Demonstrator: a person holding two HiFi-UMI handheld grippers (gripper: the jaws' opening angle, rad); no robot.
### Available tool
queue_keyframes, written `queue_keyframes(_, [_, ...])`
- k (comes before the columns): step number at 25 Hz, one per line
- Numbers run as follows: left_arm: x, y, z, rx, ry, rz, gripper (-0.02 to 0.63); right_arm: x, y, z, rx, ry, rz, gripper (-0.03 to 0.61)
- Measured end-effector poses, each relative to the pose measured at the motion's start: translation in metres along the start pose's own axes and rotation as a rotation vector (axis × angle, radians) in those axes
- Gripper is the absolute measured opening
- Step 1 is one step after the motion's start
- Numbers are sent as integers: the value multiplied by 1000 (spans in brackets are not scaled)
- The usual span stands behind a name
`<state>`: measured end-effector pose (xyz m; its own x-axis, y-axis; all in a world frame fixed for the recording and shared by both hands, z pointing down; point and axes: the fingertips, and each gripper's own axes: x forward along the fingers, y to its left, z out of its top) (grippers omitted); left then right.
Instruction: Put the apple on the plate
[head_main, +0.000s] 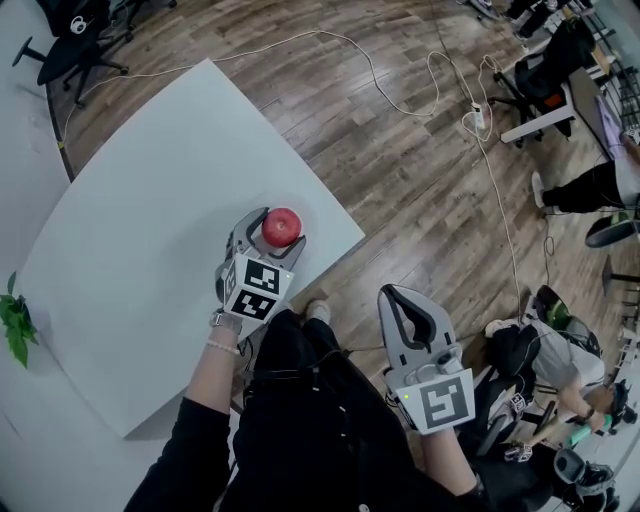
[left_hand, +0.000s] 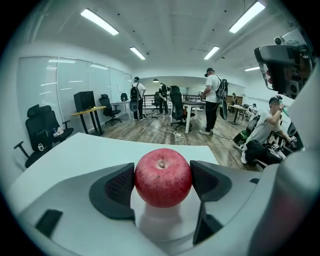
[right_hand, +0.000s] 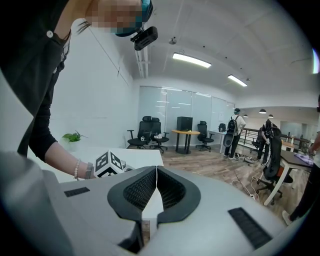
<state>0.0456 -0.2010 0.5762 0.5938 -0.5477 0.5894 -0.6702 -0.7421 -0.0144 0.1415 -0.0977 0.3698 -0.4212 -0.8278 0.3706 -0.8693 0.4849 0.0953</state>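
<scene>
The right gripper (right_hand: 157, 172) is nearest, held off the table over the person's dark lap, its claw pressed together on nothing; the hand holding it is hidden under the marker cube. Ahead, the left gripper (head_main: 279, 236) reaches over the table's (head_main: 150, 220) near edge, close to the right corner, and only a braceleted wrist shows behind its cube. Its claw pinches the apple (left_hand: 163, 177), one dark ribbed pad touching each side. The apple sits low at that corner, upright, with the stem dimple on top and tipped slightly toward the left gripper's camera; it is round, with no clear long axis. Whether a plate lies under it I cannot tell: everything below it is white on white, and the claw covers the rest. A plant (head_main: 14, 325) at the table's left edge is cut off by the frame. Beyond the table are wood floor, cables and office chairs.
</scene>
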Motion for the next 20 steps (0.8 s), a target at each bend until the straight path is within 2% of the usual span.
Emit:
queue_keyframes(11, [1,8,-3,-28,-33,29,359,6,8,-4,0,20,16,41])
queue_keyframes(20, [3,6,-9,-82,-33,3,359,4,5,-10,16,25,-4,41])
